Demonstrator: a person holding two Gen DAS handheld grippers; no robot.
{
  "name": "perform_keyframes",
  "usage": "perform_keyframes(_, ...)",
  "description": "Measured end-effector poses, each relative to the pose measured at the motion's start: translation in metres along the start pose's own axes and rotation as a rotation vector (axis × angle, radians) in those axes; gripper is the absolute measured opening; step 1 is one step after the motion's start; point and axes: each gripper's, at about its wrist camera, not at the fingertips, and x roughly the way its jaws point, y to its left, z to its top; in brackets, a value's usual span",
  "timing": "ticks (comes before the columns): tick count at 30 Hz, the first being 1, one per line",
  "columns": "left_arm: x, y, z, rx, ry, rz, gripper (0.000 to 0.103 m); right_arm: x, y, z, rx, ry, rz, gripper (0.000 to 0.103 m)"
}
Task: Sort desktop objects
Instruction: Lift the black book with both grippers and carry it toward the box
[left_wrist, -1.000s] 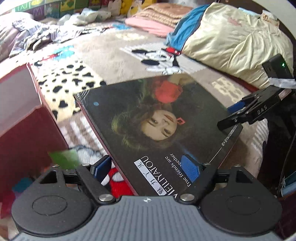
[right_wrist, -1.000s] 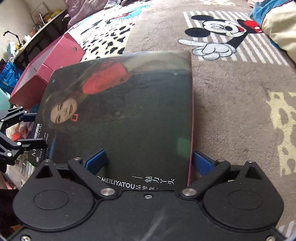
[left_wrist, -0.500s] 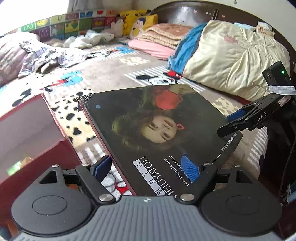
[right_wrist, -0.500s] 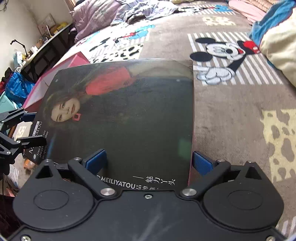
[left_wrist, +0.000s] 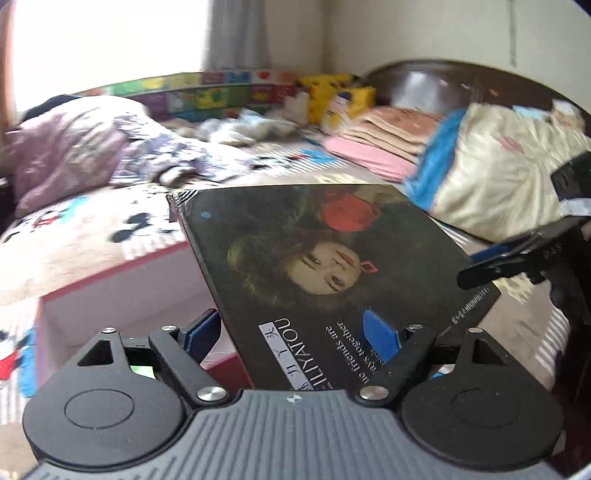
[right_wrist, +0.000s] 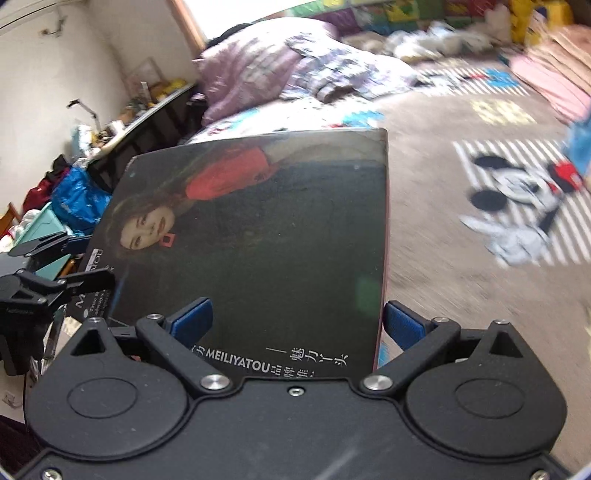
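Note:
A flat dark box lid (left_wrist: 332, 266) printed with a woman in red and the word MEILIYATOU is held up between both grippers, off the bed. My left gripper (left_wrist: 291, 332) is shut on one edge of it. My right gripper (right_wrist: 295, 321) is shut on the adjoining edge of the same lid (right_wrist: 258, 229). The right gripper's fingers (left_wrist: 491, 269) show at the right of the left wrist view, clamped on the lid. The left gripper's fingers (right_wrist: 62, 258) show at the left of the right wrist view.
A pink-red open box (left_wrist: 122, 291) stands below the lid at the left. The bed has a Mickey Mouse blanket (right_wrist: 517, 192), a purple quilt (left_wrist: 74, 147), a cream duvet (left_wrist: 498, 177) and folded pink blankets (left_wrist: 373, 147). A cluttered desk (right_wrist: 122, 122) stands beyond the bed.
Both grippers have lifted and tilted the lid upward. The views now show the window, wall and far end of the bed. The pink box has dropped lower in the left wrist view.

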Motion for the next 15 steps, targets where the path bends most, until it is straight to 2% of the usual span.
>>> perform_keyframes(6,-0.021,0.06,0.0,-0.072,-0.023,0.076,0.084,0.04,0.058,0.02,-0.051,-0.027,0.053,0.101)
perform_keyframes(15,-0.046,0.119,0.013,-0.077,-0.091,0.139,0.084,0.076,0.111,0.043,-0.038,-0.116,0.092,0.101)
